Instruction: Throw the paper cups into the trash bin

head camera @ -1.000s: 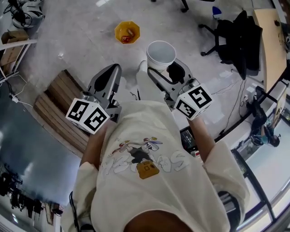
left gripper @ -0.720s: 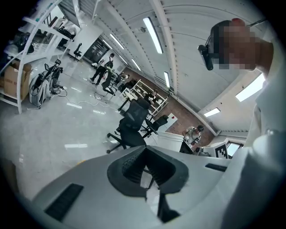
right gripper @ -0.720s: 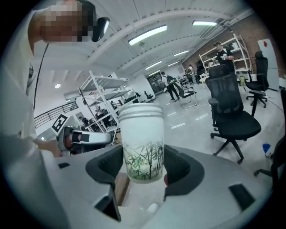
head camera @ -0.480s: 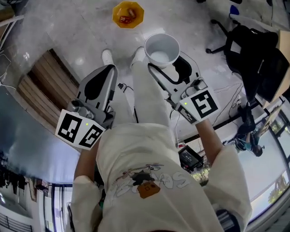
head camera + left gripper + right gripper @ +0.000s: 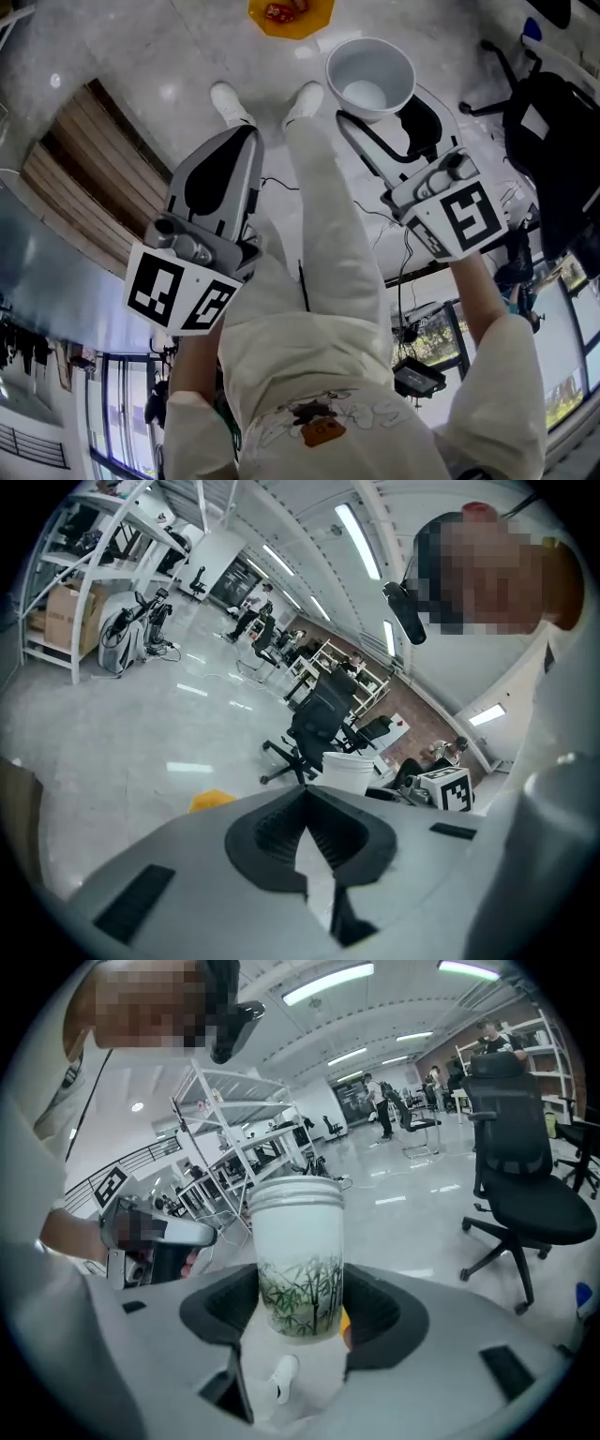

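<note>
Right gripper (image 5: 384,103) jaws clamp paper cup (image 5: 370,75) | left gripper (image 5: 239,139) closed, empty | bin (image 5: 291,11) higher in view

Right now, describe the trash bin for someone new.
Start from the pale glossy floor, just beyond the person's white shoes. The trash bin is the open tub there, cut by the head view's top edge. It alone is orange and many-sided; the paper cup nearby is white and round.

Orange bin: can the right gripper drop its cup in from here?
Probably not quite. The bin lies ahead of the shoes, and the cup in the right gripper is off to its side, not above it. Nothing blocks the way, though.
</note>
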Demonstrator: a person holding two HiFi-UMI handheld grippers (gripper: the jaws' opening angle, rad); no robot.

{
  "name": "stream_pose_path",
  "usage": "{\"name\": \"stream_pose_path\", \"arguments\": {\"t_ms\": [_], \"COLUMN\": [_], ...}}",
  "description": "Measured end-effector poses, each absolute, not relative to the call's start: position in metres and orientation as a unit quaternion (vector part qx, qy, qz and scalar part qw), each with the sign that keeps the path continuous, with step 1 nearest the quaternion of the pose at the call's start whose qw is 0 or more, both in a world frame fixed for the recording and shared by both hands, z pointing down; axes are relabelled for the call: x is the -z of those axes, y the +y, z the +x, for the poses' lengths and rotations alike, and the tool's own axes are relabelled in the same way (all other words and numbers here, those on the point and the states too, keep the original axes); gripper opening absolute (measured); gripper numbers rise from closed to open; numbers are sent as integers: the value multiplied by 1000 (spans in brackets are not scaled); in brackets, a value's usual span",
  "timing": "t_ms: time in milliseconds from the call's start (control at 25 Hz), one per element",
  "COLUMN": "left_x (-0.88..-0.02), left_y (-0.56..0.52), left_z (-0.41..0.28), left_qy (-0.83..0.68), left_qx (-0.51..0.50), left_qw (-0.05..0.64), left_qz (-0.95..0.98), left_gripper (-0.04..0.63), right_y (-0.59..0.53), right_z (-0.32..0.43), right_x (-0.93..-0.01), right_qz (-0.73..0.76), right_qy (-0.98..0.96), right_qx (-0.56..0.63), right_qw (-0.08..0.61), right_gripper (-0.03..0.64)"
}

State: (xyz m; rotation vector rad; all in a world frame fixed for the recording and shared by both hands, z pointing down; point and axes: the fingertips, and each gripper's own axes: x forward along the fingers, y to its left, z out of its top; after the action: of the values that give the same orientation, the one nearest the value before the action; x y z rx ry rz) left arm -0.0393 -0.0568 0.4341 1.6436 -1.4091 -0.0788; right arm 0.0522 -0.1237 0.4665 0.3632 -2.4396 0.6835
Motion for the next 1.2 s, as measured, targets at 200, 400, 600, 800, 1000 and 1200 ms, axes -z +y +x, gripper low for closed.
{"name": "stream_pose_path", "arguments": {"t_ms": [200,400,600,800,1000,1200], "left_x": [-509,-579,-633,-683,-737,-787], "left_y": [-61,-64,-71,-84,-98,-107], "left_z": [-49,-68,-75,-78,-79,-77], "left_qy": [-590,-616,-632,-639,-640,-635], "left_qx": [26,26,26,19,5,-13], "left_qw": [455,455,455,455,458,470], "left_qz": [667,642,627,620,617,613], "left_gripper": [6,6,6,6,6,6], "right_y": [-128,-130,-139,-143,-150,-158], "right_z": [39,29,24,18,15,14], "right_x": [-536,-594,-646,-694,-743,-788], "right_qz": [143,149,153,154,162,166], "right_qy": [-909,-903,-900,-897,-889,-883], "right_qx": [-251,-249,-241,-236,-242,-243], "right_qw": [302,316,329,340,353,365], "right_gripper": [285,285,285,285,285,285]}}
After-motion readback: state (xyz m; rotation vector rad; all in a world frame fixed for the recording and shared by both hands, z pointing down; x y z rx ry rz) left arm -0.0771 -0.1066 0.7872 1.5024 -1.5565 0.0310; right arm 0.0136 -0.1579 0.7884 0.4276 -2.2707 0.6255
